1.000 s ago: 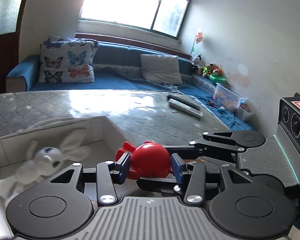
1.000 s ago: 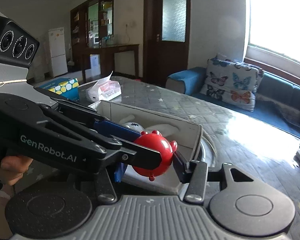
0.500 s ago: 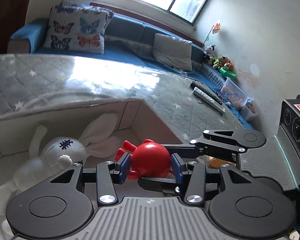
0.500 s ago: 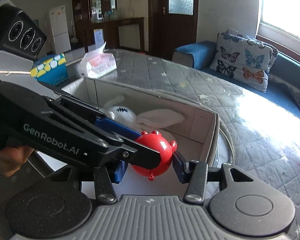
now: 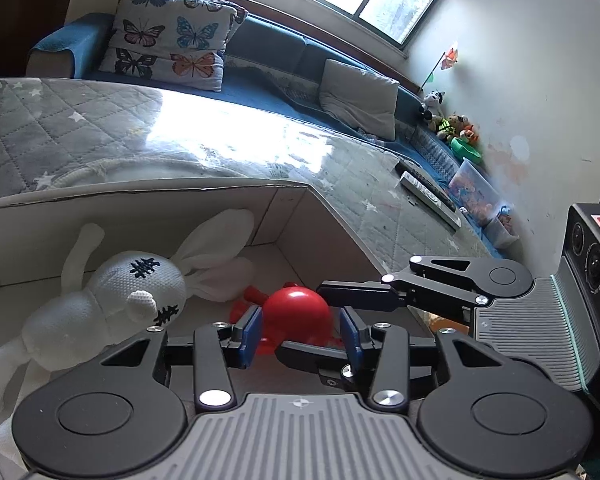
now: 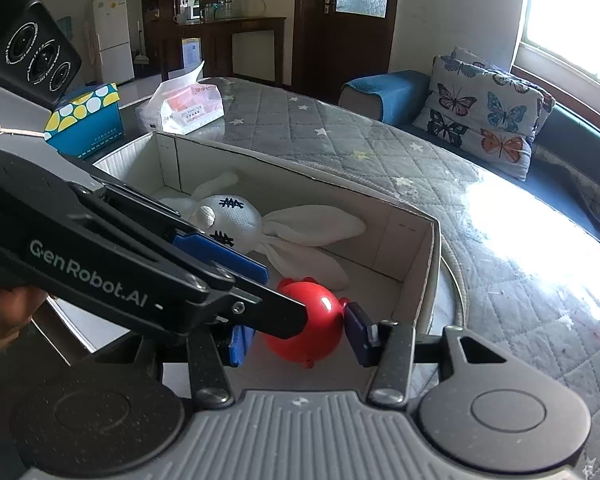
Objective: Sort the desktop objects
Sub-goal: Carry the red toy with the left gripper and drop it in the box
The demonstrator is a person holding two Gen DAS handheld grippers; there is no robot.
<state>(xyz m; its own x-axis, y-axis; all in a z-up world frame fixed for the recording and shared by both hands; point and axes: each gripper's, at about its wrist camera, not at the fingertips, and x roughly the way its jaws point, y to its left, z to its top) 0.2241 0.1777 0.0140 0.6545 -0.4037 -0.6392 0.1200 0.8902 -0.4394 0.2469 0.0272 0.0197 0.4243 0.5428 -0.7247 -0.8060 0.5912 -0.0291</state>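
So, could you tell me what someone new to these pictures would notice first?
The eye goes first to the shiny red toy, held from two sides between the blue pads of the left gripper and right gripper, low inside the white cardboard box. Next comes the white plush rabbit lying in the box just beyond it, long ears spread. Behind, sunlight glares off the quilted grey table.

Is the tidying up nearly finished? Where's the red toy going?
Partly. The white bunny already lies inside the box. The red toy sits between the pads of both the left gripper and the right gripper, low inside the box, not yet let go. Remotes still lie on the table, maybe next.
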